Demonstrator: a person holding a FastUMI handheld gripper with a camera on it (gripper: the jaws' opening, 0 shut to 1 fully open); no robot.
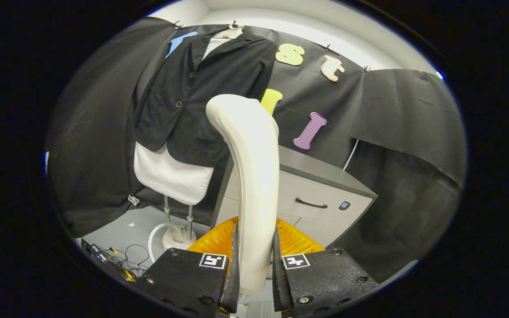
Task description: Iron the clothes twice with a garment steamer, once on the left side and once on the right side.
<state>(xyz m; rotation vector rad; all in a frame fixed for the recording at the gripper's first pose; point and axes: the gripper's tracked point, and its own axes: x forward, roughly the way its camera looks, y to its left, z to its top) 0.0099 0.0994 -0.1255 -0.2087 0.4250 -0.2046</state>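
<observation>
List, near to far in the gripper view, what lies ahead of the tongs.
Tongs shut on the garment steamer's handle → orange steamer base just beyond the fingers → grey drawer cabinet → black jacket on its white stand, against the booth wall.

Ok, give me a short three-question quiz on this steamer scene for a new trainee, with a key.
1. True or false: the gripper is shut on the garment steamer.
2. The dark jacket hangs on: A) a mannequin stand, B) the cabinet, C) the floor.
3. Fill in: right of the steamer and beyond the fingers stands a grey ____ with a drawer handle.

Key: 1 true, both fingers press its handle. 2 A. 3 cabinet.
</observation>
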